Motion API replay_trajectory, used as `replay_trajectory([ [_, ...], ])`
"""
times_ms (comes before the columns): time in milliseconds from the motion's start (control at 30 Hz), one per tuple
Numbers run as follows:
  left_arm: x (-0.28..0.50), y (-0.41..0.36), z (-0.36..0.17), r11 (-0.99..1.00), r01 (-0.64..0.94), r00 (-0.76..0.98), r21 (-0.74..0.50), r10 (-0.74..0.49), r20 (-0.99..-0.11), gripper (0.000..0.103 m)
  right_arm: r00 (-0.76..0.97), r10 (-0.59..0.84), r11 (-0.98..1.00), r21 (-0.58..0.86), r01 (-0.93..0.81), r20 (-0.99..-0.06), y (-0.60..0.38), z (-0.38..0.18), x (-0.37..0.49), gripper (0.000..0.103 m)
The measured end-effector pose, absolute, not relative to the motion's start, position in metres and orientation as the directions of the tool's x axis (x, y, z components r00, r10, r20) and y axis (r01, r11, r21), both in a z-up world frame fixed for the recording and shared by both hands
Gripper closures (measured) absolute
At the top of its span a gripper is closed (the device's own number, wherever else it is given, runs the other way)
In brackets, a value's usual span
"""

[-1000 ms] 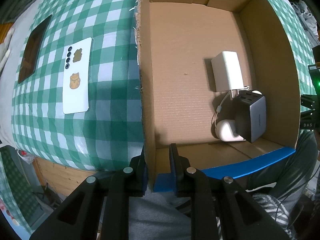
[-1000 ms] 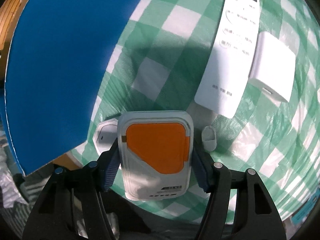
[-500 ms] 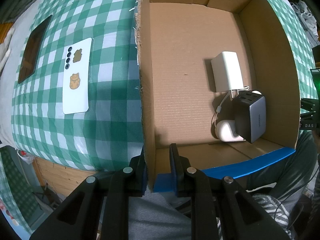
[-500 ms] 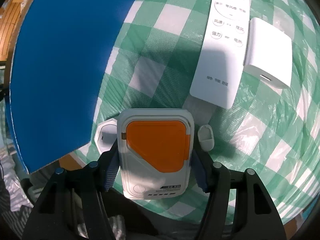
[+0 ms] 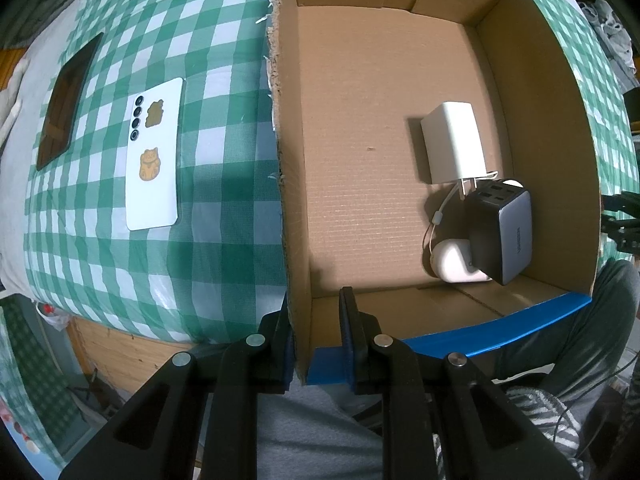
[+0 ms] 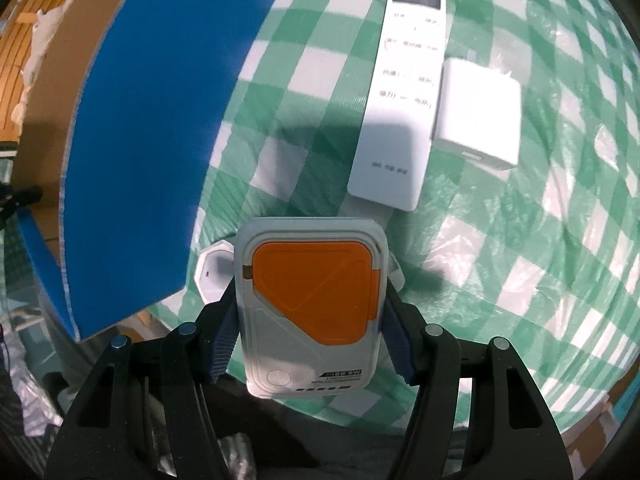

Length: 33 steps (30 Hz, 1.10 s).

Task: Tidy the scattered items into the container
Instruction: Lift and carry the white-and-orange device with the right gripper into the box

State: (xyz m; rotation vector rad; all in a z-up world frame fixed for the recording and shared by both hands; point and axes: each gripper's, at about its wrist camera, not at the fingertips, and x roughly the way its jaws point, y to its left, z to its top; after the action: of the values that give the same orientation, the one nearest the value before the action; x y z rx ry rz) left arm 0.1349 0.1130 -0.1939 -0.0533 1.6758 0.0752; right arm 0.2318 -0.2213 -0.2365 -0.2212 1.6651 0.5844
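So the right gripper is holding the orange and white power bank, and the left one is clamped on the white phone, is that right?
Not quite. In the left wrist view the left gripper clamps the cardboard box wall; the white phone lies untouched on the cloth. The right gripper does hold the power bank.

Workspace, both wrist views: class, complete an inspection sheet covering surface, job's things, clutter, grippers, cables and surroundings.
Surface: green checked cloth.
Job's things: cardboard box holds white charger, dark charger, white case; still on the cloth: phone, tablet, remote, white adapter.
Clutter: small white item beside the power bank.
Grippers: left gripper straddles the box wall; right gripper grips orange power bank.
Cables: thin white cord in box.
Surroundings: person's legs, wooden floor.
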Motion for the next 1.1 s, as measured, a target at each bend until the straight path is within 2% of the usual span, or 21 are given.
replay_trajectory([
  [600,0.137,0.113,-0.193,0.997,-0.077,-0.104,0.017,0.009,-0.995,0.085,-0.079,0.216,0.780,0.220,-0.585,-0.973,-0.160,-0.115,0.223,0.039],
  [1100,0.136,0.113,-0.194,0.997,-0.078,-0.103,0.016,0.008,-0.995,0.085,-0.061,0.281,0.702,0.249,-0.667,-0.958,-0.059,-0.085,0.216,0.039],
])
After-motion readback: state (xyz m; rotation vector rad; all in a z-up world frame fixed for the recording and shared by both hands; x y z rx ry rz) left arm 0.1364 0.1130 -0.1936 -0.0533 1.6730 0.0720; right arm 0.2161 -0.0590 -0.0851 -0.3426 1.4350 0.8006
